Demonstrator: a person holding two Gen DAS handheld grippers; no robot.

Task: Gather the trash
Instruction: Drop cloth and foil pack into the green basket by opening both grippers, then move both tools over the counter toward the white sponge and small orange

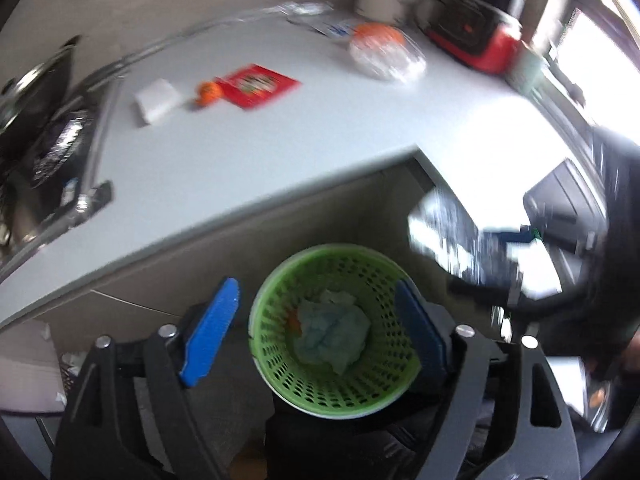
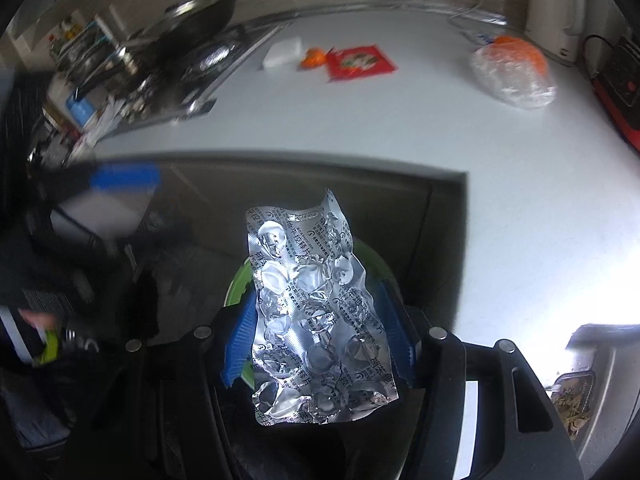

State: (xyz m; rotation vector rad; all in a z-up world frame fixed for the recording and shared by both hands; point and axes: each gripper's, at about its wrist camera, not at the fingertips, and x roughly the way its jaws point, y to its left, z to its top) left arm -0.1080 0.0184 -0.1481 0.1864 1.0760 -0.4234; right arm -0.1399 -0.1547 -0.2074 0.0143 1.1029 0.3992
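From the left wrist camera, a green perforated basket stands on the floor below the edge of the grey countertop. Inside it lies a crumpled pale blue-white wad of tissue, with a small orange scrap just beside it. The left gripper points steeply down over the basket, its blue-padded jaws spread wide on either side of the rim with nothing between them. On the countertop farther off sit a red packet, a small orange thing touching its edge, a white block near that, and a clear plastic bag with something orange in it. At the right, blurred, the other gripper carries something silvery.

From the right wrist camera, the right gripper clamps a crumpled silver blister sheet between its blue pads; the foil is printed with dark characters and its pockets are crushed. The sheet stands upward out of the jaws, tilted, hiding most of the green basket below. The gripper points steeply downward, beside the countertop's edge.
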